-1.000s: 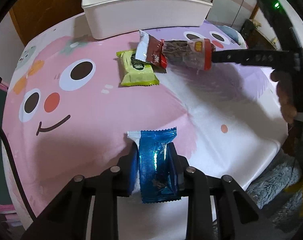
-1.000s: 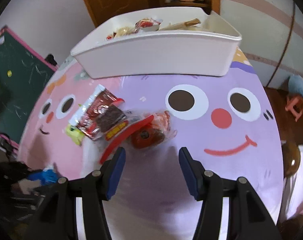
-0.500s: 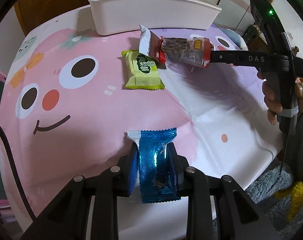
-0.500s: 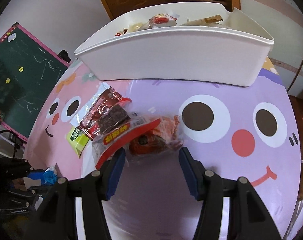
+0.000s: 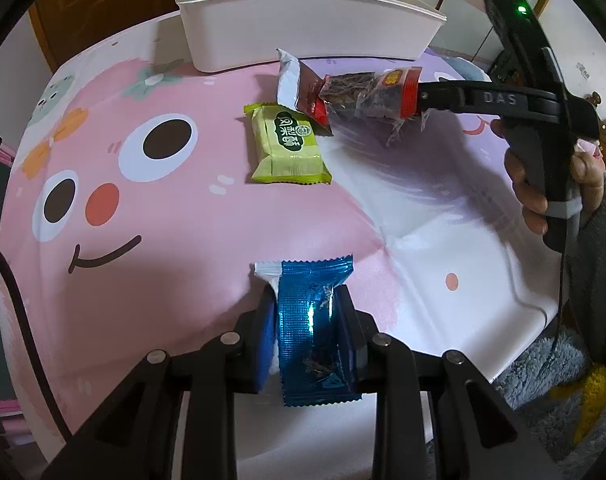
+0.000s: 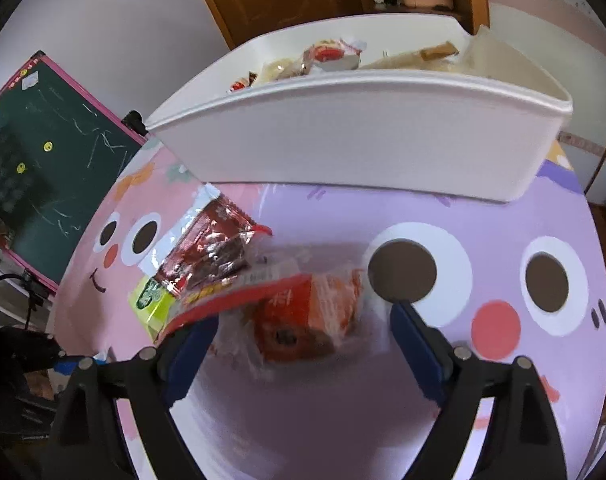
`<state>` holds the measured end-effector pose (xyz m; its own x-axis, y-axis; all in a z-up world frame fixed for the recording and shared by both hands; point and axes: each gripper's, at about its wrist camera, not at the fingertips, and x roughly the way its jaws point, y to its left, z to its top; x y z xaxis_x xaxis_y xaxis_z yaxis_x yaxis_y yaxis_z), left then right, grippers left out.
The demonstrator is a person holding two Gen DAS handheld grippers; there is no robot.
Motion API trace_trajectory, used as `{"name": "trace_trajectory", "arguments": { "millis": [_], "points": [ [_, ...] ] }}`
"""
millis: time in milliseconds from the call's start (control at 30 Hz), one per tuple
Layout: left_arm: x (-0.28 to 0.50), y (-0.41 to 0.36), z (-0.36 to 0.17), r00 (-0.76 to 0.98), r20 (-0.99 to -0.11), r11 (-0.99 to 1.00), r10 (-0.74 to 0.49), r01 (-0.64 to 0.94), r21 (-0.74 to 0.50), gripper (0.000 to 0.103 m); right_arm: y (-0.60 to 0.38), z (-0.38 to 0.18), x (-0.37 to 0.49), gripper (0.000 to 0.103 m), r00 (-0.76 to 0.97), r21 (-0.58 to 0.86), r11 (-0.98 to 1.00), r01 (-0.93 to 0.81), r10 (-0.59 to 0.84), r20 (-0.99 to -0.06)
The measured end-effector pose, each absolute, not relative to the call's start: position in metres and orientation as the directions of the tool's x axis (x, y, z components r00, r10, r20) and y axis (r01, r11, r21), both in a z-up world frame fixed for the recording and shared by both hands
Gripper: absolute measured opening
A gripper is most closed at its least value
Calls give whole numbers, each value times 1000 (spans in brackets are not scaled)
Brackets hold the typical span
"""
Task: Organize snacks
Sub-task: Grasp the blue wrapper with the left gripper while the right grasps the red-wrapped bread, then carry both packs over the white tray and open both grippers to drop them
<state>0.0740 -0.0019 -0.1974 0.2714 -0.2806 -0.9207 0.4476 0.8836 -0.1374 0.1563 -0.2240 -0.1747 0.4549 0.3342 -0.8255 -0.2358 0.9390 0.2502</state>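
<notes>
The left hand-held gripper [image 5: 309, 320] is squeezed tight on a shiny blue snack pack [image 5: 313, 328]. The pack stands up between the pads, low over the worktop [image 5: 183, 240], which wears a pink and purple cloth with smiley faces. A good way to carry it is to keep the squeeze firm and lift it high, so it clears the wall of the box.

The right hand-held gripper [image 6: 303, 336] has just been opening its jaws, and they now stand wide. A clear pack with a red band and an orange-red snack inside [image 6: 303, 316] sits between them, but the pads do not press on it. I think it was let go too soon, since it is not over the box yet. It would be best to close on its middle again.

Just past it lies a dark red pack with a silver end [image 6: 211, 248], touching it. Beside that is a green pack [image 5: 287, 144], flat on the cloth.

Farthest away is the white box [image 6: 363, 140]. It is long and open on top, and some snacks are in it already.
</notes>
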Motion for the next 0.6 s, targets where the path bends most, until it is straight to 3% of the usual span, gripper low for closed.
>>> {"name": "trace_trajectory", "arguments": {
  "millis": [100, 167, 400, 600],
  "points": [
    [74, -2, -197, 275, -919, 885, -282, 444, -139, 26, -218, -175, 160, 86, 447, 217, 944, -248, 310, -839],
    [73, -3, -196, 283, -918, 888, -277, 441, -132, 25, -211, -176, 156, 64, 452, 175, 948, -266, 283, -846],
    [66, -7, -175, 346, -897, 893, -276, 438, -106, 23, -209, -164, 133, 57, 447, 168, 946, -276, 281, -849],
    [73, -10, -112, 453, -836, 893, -309, 440, -92, 23, -221, -114, 99, 57, 531, 161, 950, -268, 285, -798]
  ]
}}
